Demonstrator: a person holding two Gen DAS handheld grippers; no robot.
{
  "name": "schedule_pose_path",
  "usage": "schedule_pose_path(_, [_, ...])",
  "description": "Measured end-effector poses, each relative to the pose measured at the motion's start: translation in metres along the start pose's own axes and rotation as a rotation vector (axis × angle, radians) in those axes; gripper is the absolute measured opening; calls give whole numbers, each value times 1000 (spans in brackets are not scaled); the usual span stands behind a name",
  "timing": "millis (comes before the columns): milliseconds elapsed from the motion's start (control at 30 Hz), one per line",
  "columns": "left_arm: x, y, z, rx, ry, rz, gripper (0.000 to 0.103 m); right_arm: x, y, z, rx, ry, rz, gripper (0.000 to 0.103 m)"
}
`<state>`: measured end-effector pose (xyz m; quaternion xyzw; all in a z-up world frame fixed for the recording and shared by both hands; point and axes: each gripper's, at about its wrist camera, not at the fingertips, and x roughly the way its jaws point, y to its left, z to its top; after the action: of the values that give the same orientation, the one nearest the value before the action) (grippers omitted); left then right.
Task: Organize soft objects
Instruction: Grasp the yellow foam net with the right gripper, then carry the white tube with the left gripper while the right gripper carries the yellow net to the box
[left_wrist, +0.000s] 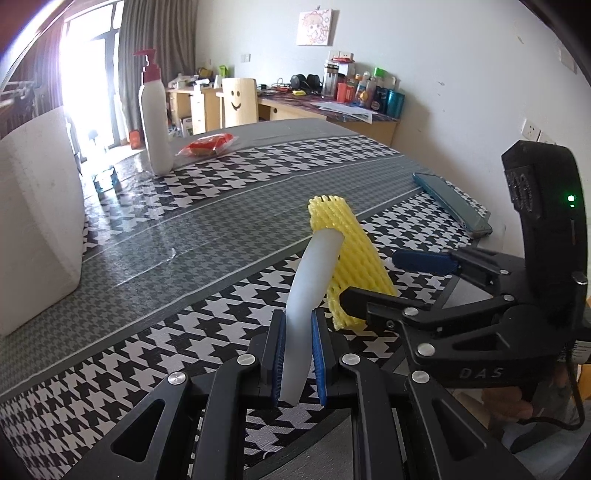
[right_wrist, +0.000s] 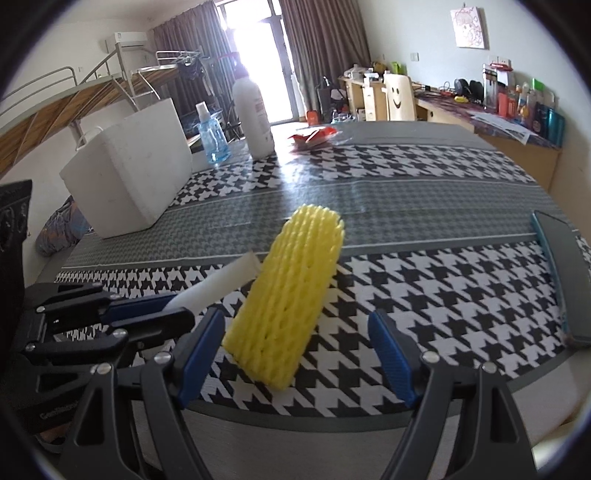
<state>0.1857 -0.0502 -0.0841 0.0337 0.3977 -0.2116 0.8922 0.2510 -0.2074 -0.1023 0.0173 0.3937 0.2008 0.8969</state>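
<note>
My left gripper (left_wrist: 298, 354) is shut on a white foam strip (left_wrist: 314, 280) that curves up and away from its blue pads; the strip also shows in the right wrist view (right_wrist: 218, 284). A yellow foam net sleeve (left_wrist: 351, 258) lies on the houndstooth tablecloth just right of the strip. In the right wrist view the sleeve (right_wrist: 291, 291) lies between the blue fingers (right_wrist: 391, 354) of my right gripper (right_wrist: 295, 358), which is open around its near end. The right gripper also shows in the left wrist view (left_wrist: 388, 280), beside the sleeve.
A white foam box (right_wrist: 129, 181) stands at the left. A white pump bottle (left_wrist: 155, 125), a blue spray bottle (right_wrist: 212, 136) and a red packet (left_wrist: 208, 144) sit at the far side. A teal phone (left_wrist: 454, 203) lies at the right edge.
</note>
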Motion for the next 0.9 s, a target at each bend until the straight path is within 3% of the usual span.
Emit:
schedule_pose_path(267, [-7,9,-5,-16,-5,3,15,6,4,2,5,29,10,61])
schedule_pose_path(333, [-10,11,-5,-22,-9,3,15,7,6,3,0,37,4,39])
schedule_pose_path(400, [-12,13,-5,-27,-13,7,15,6,7,4,4,47,23,24])
schedule_pose_path(433, [-15,14,-5,-28,-18,13,15,4,8,4,3,41,30,21])
schedule_pose_path(533, [-22,15,-2,-35,-35,22,15,-5,13,6,-26,8,-12,21])
schedule_pose_path(900, [-45,21,3,-51,-90,53,15,-28,26,13,-56,-48,-26,21])
